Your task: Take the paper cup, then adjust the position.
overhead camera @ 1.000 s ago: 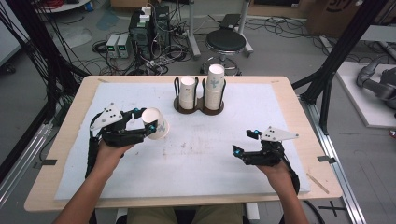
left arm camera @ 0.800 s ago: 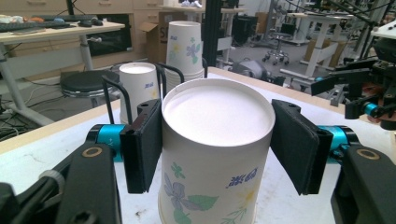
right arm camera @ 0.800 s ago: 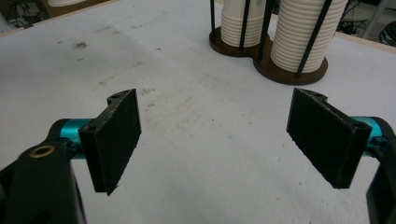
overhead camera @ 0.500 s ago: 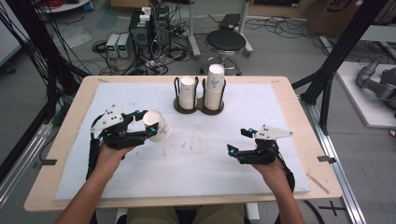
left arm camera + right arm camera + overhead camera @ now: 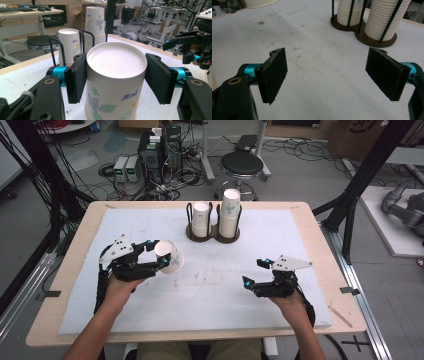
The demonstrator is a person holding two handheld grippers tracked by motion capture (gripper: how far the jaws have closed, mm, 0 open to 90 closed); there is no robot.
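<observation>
Left gripper (image 5: 161, 254) clamps a white floral paper cup (image 5: 169, 257), tilted above the left half of the white-covered wooden table (image 5: 300, 210). Dark two-slot wire cup holder (image 5: 213, 233) with stacked cups sits mid-table near the far edge. Right gripper (image 5: 254, 272), jaws wide apart and empty, near the right front.

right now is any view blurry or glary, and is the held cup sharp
High view: even room light, soft all over, no glare on the white mat. Left gripper view: paper cup between the left gripper pads is fairly sharp, background softer. Right gripper view: right gripper pads clear, cup holder slightly soft.
</observation>
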